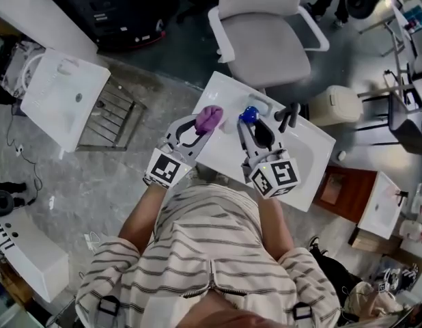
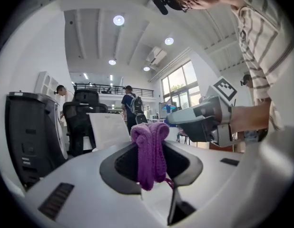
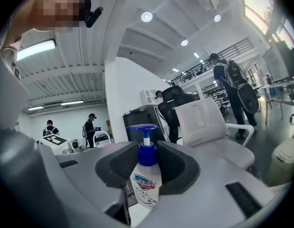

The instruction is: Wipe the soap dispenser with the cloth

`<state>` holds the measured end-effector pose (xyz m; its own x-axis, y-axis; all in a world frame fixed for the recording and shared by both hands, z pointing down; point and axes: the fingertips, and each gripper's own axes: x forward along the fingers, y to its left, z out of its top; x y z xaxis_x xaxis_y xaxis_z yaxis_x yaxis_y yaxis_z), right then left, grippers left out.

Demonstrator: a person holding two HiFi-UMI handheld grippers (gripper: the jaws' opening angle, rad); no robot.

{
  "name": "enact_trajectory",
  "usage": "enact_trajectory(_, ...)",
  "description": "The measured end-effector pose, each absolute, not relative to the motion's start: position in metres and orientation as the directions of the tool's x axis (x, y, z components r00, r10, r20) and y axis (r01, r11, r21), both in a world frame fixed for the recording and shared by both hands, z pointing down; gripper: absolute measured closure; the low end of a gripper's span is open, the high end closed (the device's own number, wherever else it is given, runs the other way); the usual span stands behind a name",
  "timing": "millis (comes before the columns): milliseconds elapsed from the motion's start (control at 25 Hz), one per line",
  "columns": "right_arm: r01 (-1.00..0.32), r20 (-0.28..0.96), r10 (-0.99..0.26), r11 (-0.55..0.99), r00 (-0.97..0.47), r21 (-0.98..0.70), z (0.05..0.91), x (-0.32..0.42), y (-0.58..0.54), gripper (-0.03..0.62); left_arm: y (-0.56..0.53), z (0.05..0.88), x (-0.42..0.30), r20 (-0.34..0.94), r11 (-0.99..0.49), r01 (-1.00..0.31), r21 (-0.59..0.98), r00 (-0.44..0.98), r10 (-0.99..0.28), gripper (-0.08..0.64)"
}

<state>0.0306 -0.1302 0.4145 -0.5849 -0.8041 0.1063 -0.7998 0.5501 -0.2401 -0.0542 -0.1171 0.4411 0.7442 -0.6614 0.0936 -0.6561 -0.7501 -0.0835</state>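
My left gripper (image 1: 201, 127) is shut on a folded purple cloth (image 1: 211, 117), which hangs between the jaws in the left gripper view (image 2: 150, 151). My right gripper (image 1: 254, 125) is shut on the soap dispenser (image 3: 145, 182), a white bottle with a blue collar and pump head (image 1: 248, 114). The jaws clamp its neck and it stands upright. Both grippers are held level above the near-left part of a white sink basin (image 1: 313, 157), a short gap apart, cloth left of the dispenser. The right gripper (image 2: 204, 120) shows at the right of the left gripper view.
A black faucet (image 1: 290, 116) rises from the basin just right of the dispenser. A white office chair (image 1: 265, 43) stands beyond the basin, a beige bin (image 1: 341, 104) to its right. Another white basin (image 1: 61, 98) lies at the left. People stand in the background.
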Motion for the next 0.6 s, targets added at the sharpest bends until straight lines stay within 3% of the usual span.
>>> enact_trajectory(280, -0.853, 0.166, -0.844, 0.472, -0.510, -0.224, 0.449, 0.015, -0.145, 0.460, -0.127, 0.455, -0.087, 0.137, -0.631, -0.769, -0.103, 0.618, -0.774, 0.442)
enact_trajectory(600, -0.885, 0.230, -0.862, 0.400, -0.451, -0.237, 0.493, -0.007, -0.168, 0.460, -0.138, 0.471, -0.117, 0.172, -0.566, -0.818, -0.104, 0.546, -0.820, 0.442)
